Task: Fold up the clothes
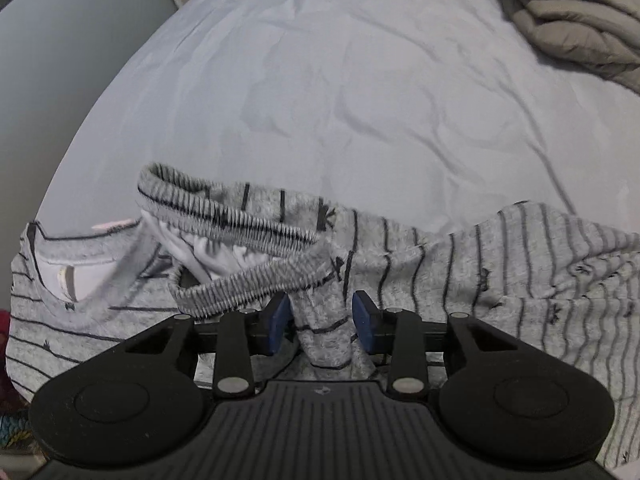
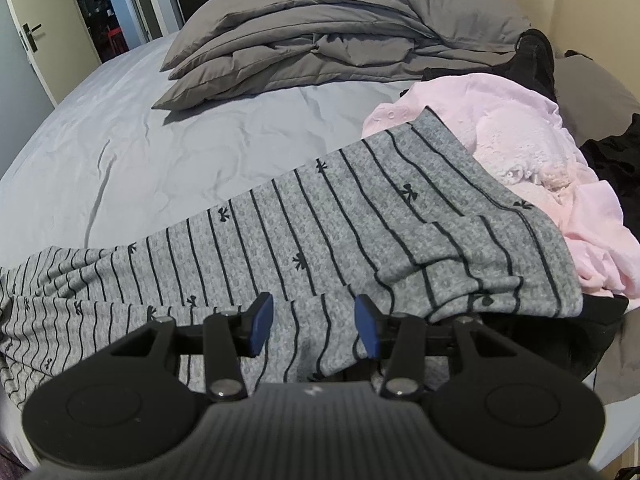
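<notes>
Straddling a raised fold of the striped pajama pants point(image 1: 328, 336), the left tool point(image 1: 321, 322) gapes unclenched; the right tool point(image 2: 315, 326) at three o'clock likewise, both poised to pinch.

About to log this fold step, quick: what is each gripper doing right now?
Left gripper: open, a fold of the striped grey garment between its pads, not clamped.
Right gripper: open over the same garment, gripping nothing.
</notes>
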Tool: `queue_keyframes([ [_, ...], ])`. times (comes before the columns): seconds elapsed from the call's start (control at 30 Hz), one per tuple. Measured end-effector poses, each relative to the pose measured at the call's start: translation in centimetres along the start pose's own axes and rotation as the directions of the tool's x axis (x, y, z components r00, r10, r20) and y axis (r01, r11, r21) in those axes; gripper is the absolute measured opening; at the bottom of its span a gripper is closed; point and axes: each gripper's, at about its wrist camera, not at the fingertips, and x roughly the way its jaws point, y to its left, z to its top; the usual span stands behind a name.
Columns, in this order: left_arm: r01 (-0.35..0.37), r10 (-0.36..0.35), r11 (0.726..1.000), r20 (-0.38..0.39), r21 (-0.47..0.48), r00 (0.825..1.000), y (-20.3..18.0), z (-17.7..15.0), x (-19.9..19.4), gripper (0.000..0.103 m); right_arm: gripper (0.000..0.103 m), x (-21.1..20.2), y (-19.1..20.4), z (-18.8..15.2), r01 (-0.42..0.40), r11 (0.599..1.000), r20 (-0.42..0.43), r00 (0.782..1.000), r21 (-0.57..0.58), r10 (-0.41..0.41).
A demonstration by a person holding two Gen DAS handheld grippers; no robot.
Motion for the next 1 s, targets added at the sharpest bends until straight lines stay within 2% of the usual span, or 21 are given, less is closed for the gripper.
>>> queue_keyframes([
  [0.07,-0.011,0.011,1.000,0.002,-0.003,1.000,0.0,0.0,0.5,0.030,0.049,0.0,0.0,0.0,-0.002,1.000,0.002,1.000,-0.004,0.002],
  [0.13,-0.027,0.027,1.000,0.012,-0.007,1.000,0.0,0.0,0.8,0.010,0.049,-0.2,-0.2,0.1,-0.006,1.000,0.010,1.000,-0.004,0.006],
  [0.23,0.021,-0.019,0.999,0.031,-0.050,0.999,1.2,0.3,0.4,0.004,0.049,-1.2,-1.0,0.4,-0.016,1.000,0.036,0.999,0.022,0.016],
  [0.43,0.147,-0.126,0.975,0.128,-0.167,0.984,4.9,0.4,-2.4,0.003,0.049,-4.6,-4.0,0.9,-0.055,0.978,0.105,0.994,0.199,0.034],
  [0.57,0.245,-0.198,0.937,0.199,-0.249,0.960,7.6,0.2,-4.3,0.003,0.049,-6.1,-5.1,1.2,-0.044,0.959,0.157,0.988,0.282,-0.001],
  [0.7,0.298,-0.217,0.904,0.271,-0.308,0.938,10.8,-0.1,-5.5,0.002,0.048,-6.9,-6.7,1.5,-0.020,0.929,0.181,0.982,0.368,-0.051],
  [0.9,0.380,-0.232,0.815,0.354,-0.439,0.906,16.8,-1.3,-6.0,0.002,0.042,-6.5,-9.0,1.0,-0.017,0.882,0.158,0.985,0.471,-0.066],
  [1.0,0.408,-0.241,0.774,0.371,-0.483,0.897,18.9,-2.0,-5.7,0.002,0.041,-6.0,-9.7,0.5,0.026,0.871,0.128,0.987,0.490,-0.101],
])
